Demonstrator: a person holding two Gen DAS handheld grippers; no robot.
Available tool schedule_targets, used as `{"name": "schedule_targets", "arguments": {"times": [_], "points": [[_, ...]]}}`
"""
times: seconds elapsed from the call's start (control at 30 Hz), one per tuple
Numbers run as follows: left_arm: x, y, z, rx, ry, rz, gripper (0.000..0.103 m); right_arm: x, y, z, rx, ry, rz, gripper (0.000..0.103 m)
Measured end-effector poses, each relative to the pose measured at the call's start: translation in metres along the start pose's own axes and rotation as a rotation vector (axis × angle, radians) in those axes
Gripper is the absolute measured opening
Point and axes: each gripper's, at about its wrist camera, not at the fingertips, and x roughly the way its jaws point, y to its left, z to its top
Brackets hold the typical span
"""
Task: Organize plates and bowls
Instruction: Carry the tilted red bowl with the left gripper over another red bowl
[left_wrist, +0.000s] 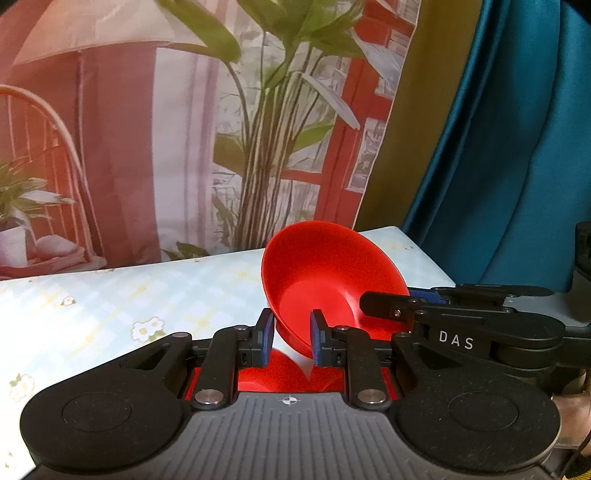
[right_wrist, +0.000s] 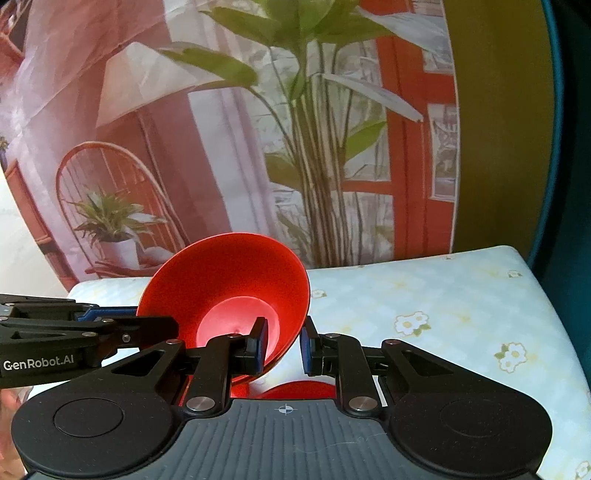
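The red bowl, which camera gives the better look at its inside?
The right wrist view: the red bowl tilts its opening toward that camera, showing the round base. The left wrist view shows the same bowl too, but the right gripper crosses its rim.

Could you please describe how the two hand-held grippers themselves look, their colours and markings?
Both are matte black linkages on ribbed grey bodies with round black caps, silver pivot pins and blue finger pads. The left hand-held gripper reads "GenRobot.AI" on its side in the right view; the right hand-held gripper reads "DAS" in the left view.
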Motion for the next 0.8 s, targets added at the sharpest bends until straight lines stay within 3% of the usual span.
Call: {"name": "schedule_targets", "arguments": {"times": [0.8], "points": [[-0.008,0.049,-0.04,-0.09,0.052,0.034,0.022,0.037,0.049,-0.034,-0.069,0.103,0.038,0.017]]}}
